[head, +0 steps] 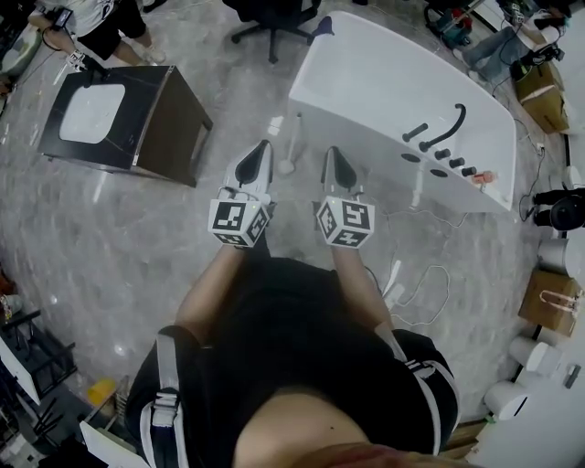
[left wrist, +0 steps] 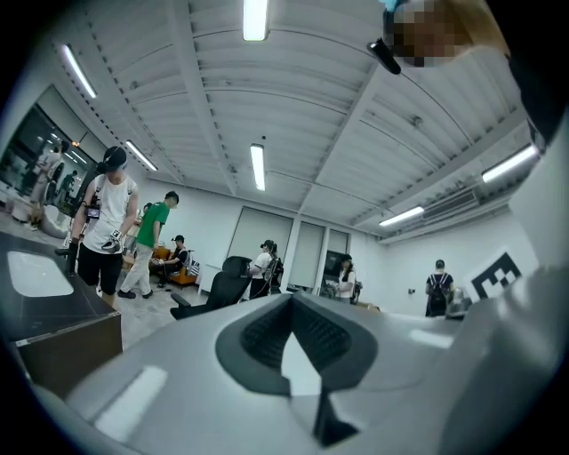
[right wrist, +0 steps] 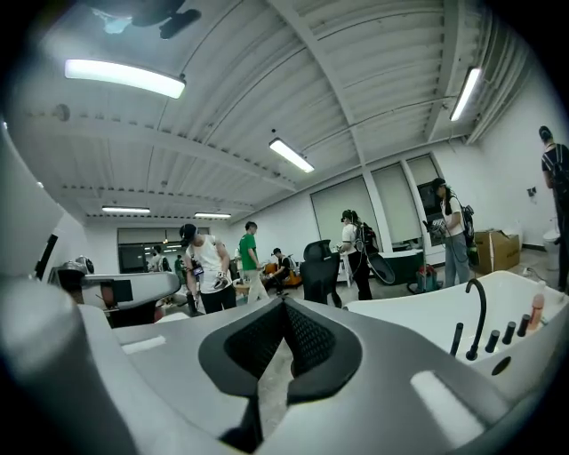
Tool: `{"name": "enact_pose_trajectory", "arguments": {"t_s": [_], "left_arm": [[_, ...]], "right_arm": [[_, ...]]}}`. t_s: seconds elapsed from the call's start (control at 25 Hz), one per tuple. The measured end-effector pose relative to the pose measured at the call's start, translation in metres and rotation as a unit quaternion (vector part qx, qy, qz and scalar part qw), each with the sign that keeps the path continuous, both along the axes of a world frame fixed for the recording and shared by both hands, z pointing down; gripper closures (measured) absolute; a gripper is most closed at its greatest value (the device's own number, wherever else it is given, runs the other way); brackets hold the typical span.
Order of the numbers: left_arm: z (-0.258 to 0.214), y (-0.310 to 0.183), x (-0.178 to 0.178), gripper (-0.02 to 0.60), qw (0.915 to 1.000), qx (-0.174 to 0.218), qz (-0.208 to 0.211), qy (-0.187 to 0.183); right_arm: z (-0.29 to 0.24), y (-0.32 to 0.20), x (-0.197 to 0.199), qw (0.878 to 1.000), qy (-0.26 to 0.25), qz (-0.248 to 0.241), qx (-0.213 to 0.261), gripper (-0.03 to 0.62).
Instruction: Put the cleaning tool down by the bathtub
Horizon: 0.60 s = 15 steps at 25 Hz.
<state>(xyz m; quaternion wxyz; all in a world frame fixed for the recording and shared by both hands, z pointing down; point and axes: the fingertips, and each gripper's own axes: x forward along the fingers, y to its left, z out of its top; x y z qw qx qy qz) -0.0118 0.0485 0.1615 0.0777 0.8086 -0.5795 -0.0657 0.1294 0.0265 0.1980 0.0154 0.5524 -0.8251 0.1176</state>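
The left gripper (head: 264, 146) has its jaws closed tip to tip with nothing between them, as its own view shows (left wrist: 291, 296); the right gripper (head: 332, 152) is likewise closed and empty (right wrist: 284, 303); the 2 are held side by side, close together, in front of the person's body, pointing roughly level above the floor (head: 137, 238). Just beyond their tips, and between them in the head view, the white cleaning tool (head: 292, 146) stands on the floor against the near side of the white bathtub (head: 366, 73), touched by neither gripper. The bathtub carries a black faucet (head: 450, 123) on its rim; well to the left stands a dark cabinet (head: 169, 128) with a white basin (head: 91, 111) set in its top; a black office chair (head: 274, 18) is further off.
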Motion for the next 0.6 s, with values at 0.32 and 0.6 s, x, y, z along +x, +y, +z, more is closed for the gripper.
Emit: {"name": "enact_pose_trajectory", "arguments": {"t_s": [0.32,0.6], "left_arm": [[-0.007,0.022,0.012,0.574,0.9999,0.012,0.008,-0.001],[-0.001,0.033,0.021,0.574,0.9999,0.009,0.012,0.000]], "right_arm": [[-0.013,0.037,-0.001,0.999,0.011,-0.024,0.022,0.595],[-0.014,0.050,-0.003,0.999,0.017,-0.036,0.032,0.595]]}}
